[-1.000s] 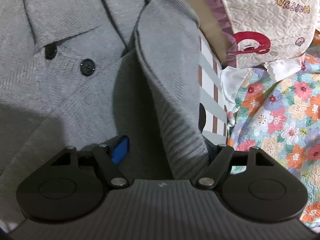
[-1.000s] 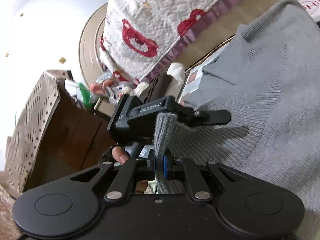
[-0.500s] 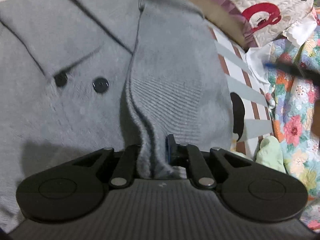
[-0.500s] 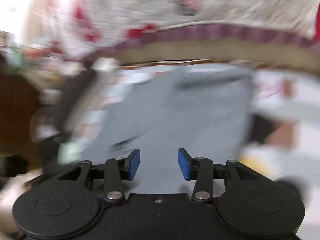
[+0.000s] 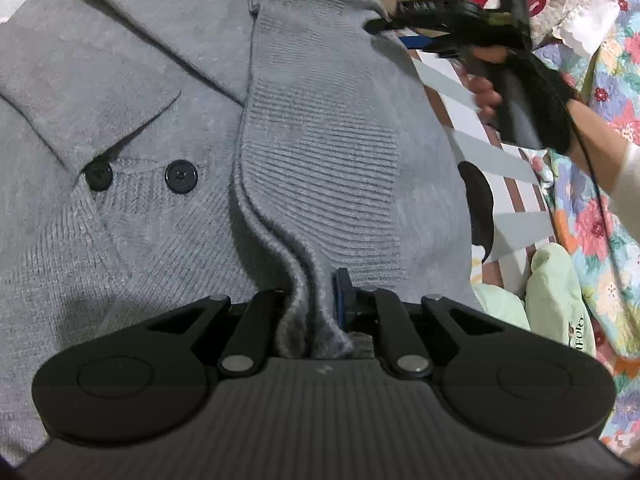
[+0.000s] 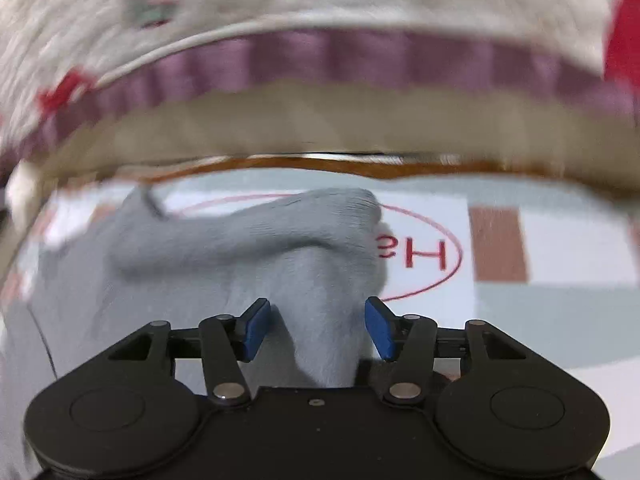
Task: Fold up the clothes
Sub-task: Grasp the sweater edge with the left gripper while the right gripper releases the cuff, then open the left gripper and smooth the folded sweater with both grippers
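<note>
Grey knit cardigan (image 5: 168,128): lies spread flat across a patterned sheet (image 5: 500,168) striped in white, grey and brown. Broad collar and two dark buttons (image 5: 181,176) sit left of centre in the left wrist view. A ribbed front panel (image 5: 320,160) is folded over the body and runs from the top edge down to the near hem.

Left claw (image 5: 316,300): clamped together on a bunched ridge of the cardigan's ribbed edge at the near hem. Fabric fills the gap between the blue pads; one blue pad (image 5: 343,296) shows on the right side of the fold.

Right claw (image 6: 318,326): jaws stand apart and have just been opening. A raised fold of the grey knit sits between the blue pads (image 6: 256,328), but neither pad presses on it. In the left wrist view the same claw (image 5: 384,24) hovers at the far right corner of the cardigan, held by a hand (image 5: 520,92) in a black fingerless glove.

Sheet, right wrist view: a red oval outline with red lettering (image 6: 412,252) lies just beyond the knit fold, with a brown rectangle (image 6: 498,244) to its right.

Surroundings: a quilted cream cover with red motifs and a purple ruffled border (image 6: 320,60) at the far side; a floral quilt (image 5: 600,220) to the right; a pale green item (image 5: 556,296) just beside the cardigan's near right corner. The right wrist view is motion-blurred.
</note>
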The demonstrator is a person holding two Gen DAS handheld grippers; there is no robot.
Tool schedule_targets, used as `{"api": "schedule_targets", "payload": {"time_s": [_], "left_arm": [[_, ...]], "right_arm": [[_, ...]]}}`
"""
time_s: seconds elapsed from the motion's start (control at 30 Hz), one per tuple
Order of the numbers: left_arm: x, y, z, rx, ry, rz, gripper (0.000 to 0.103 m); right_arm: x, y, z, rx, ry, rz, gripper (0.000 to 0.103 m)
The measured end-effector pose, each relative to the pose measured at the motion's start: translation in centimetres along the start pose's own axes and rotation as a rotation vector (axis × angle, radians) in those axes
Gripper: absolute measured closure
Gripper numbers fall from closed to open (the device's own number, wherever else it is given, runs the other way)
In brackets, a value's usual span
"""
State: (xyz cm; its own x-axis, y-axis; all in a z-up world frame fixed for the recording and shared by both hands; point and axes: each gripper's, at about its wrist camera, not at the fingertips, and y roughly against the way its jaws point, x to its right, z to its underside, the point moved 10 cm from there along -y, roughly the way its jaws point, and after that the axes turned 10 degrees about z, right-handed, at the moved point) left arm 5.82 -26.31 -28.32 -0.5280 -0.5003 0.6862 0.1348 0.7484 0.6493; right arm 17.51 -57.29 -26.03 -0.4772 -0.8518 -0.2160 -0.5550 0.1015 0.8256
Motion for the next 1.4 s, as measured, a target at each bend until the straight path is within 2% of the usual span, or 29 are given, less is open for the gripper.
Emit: {"api": "schedule_targets", "payload": {"time_s": [0.03, 0.07, 0.13, 0.17, 0.23, 0.27, 0.3, 0.37, 0.4, 0.43, 0.47, 0.5, 0.57, 0.63, 0.7, 0.77, 0.87, 1.0, 1.07, 1.2, 1.23, 1.3, 1.4], "left_arm": [[-0.2, -0.1, 0.0, -0.002, 0.014, 0.010, 0.095], [-0.3, -0.1, 0.0, -0.002, 0.030, 0.020, 0.095], [-0.6, -0.1, 0.0, 0.000, 0.061, 0.036, 0.095], [-0.7, 0.0, 0.1, 0.004, 0.075, 0.039, 0.095], [-0.8, 0.3, 0.3, 0.006, 0.086, 0.035, 0.094], [-0.9, 0.3, 0.4, 0.004, 0.092, 0.028, 0.092], [-1.0, 0.5, 0.2, -0.003, 0.104, 0.024, 0.092], [-1.4, 1.1, -0.3, -0.023, 0.131, 0.020, 0.090], [-1.5, 1.4, -0.6, -0.033, 0.145, 0.018, 0.082], [-1.7, 2.3, -1.2, -0.011, 0.139, -0.006, 0.073], [-2.0, 3.6, -2.0, 0.035, 0.118, -0.047, 0.051], [-2.2, 5.3, -2.7, 0.081, 0.081, -0.101, 0.039], [-3.1, 8.9, -3.8, 0.165, 0.009, -0.228, 0.038], [-5.4, 12.6, -4.4, 0.235, 0.016, -0.351, 0.031], [-8.9, 15.9, -4.0, 0.290, 0.114, -0.432, 0.026], [-12.5, 18.3, -2.7, 0.326, 0.263, -0.468, 0.019], [-16.0, 20.3, -0.8, 0.318, 0.413, -0.435, 0.019], [-16.2, 21.0, 0.0, 0.307, 0.517, -0.328, 0.019], [-15.3, 20.5, 0.0, 0.284, 0.508, -0.311, 0.019], [-14.6, 19.3, 0.6, 0.166, 0.348, -0.465, 0.019], [-15.0, 18.6, 0.9, 0.129, 0.361, -0.459, 0.018], [-15.8, 17.1, 1.6, 0.062, 0.438, -0.398, 0.018], [-16.6, 16.3, 2.2, 0.052, 0.538, -0.327, 0.014]], "right_arm": [[0.5, -0.8, -0.5, 0.005, -0.094, -0.057, 0.042], [1.0, -1.2, -1.2, 0.013, -0.179, -0.099, 0.048], [2.0, -1.3, -2.8, 0.051, -0.304, -0.128, 0.072], [2.6, -1.3, -3.6, 0.072, -0.364, -0.139, 0.087], [2.4, -0.6, -4.6, 0.115, -0.295, -0.099, 0.090], [2.0, -0.5, -4.5, 0.114, -0.191, -0.021, 0.091], [1.4, -0.3, -4.2, 0.112, -0.068, 0.070, 0.091], [-0.1, 1.5, -3.3, 0.159, 0.057, 0.190, 0.085], [-0.9, 2.6, -2.9, 0.187, 0.110, 0.245, 0.079], [-1.9, 3.7, -2.3, 0.200, 0.121, 0.223, 0.075], [-3.1, 4.7, -1.6, 0.207, 0.115, 0.169, 0.063], [-4.3, 5.8, -0.8, 0.214, 0.109, 0.116, 0.056], [-6.7, 7.9, 0.9, 0.214, 0.114, 0.025, 0.056], [-9.4, 9.2, 3.3, 0.182, 0.175, -0.028, 0.056], [-12.0, 10.4, 6.3, 0.147, 0.255, -0.077, 0.056], [-14.4, 11.3, 9.3, 0.098, 0.321, -0.134, 0.056], [-17.4, 13.1, 13.7, 0.027, 0.398, -0.227, 0.056], [-20.0, 15.8, 19.3, -0.051, 0.491, -0.345, 0.056], [-21.0, 16.8, 22.2, -0.081, 0.559, -0.367, 0.055], [-21.8, 16.8, 27.8, -0.162, 0.716, -0.353, 0.052], [-21.9, 16.7, 28.7, -0.146, 0.766, -0.332, 0.051], [-22.2, 16.9, 29.1, -0.094, 0.812, -0.313, 0.048], [-22.0, 17.8, 27.7, -0.081, 0.758, -0.333, 0.048]]}}
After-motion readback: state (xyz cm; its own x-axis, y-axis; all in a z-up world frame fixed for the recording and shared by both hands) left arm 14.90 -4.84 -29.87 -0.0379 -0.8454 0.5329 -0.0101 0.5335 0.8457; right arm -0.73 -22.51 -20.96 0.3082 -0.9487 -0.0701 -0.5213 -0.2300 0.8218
